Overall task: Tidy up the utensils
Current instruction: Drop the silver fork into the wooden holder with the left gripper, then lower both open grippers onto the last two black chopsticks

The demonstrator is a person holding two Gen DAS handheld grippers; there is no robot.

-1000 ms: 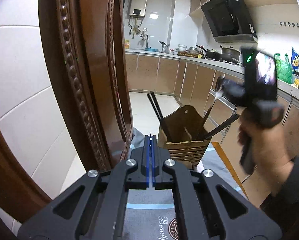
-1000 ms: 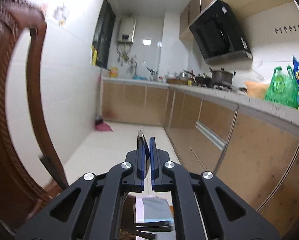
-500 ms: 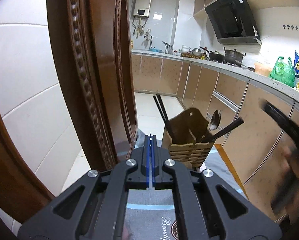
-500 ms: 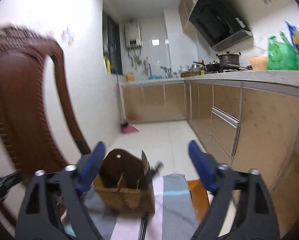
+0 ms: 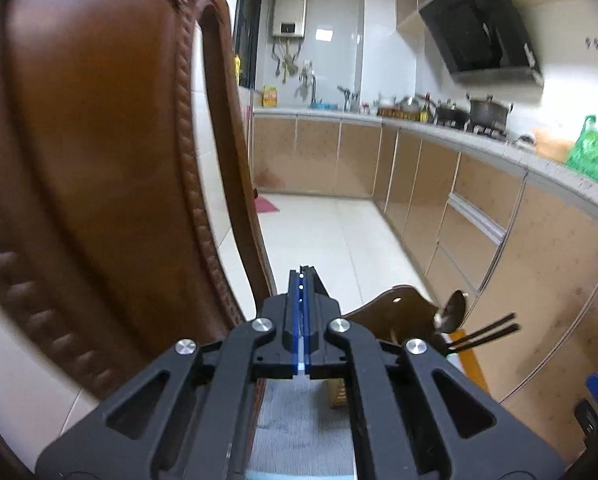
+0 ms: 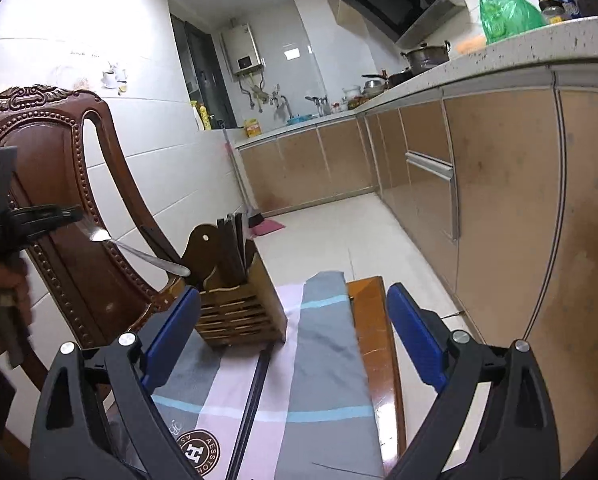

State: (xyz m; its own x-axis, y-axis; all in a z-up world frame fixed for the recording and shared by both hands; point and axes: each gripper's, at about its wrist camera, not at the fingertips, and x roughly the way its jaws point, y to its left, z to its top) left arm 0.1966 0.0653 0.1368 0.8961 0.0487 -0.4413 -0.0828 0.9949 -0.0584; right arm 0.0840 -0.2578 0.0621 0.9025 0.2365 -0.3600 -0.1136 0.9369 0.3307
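**Tongs over the table: one pair gaping, one pair shut**

The right tongs (image 6: 291,294) stand wide open with nothing gripped; their blue pads are far apart and touch nothing. They hang above a striped cloth (image 6: 327,360) spread on a wooden table (image 6: 373,320). A pair of black chopsticks (image 6: 251,400) lies loose on that cloth. It runs from near the foot of the wooden utensil holder (image 6: 239,312) back towards the camera, below the open jaws.

The left tongs (image 5: 301,280) are closed, pad against pad, and their own view shows nothing clearly between them. In the right view they appear at the far left, held in a hand (image 6: 3,292) in front of a carved wooden chair (image 6: 59,160). A shiny metal utensil (image 6: 139,254) slants from just under their tip down to the left side of the holder. Whether the tongs hold it cannot be told.

The holder stands on the cloth near the far end of the table, beside the chair. Dark chopsticks (image 6: 231,240) stand upright in it. In the left view a spoon (image 5: 453,312) sticks out of it, bowl upward, with two dark sticks (image 5: 483,332) leaning out to the right.
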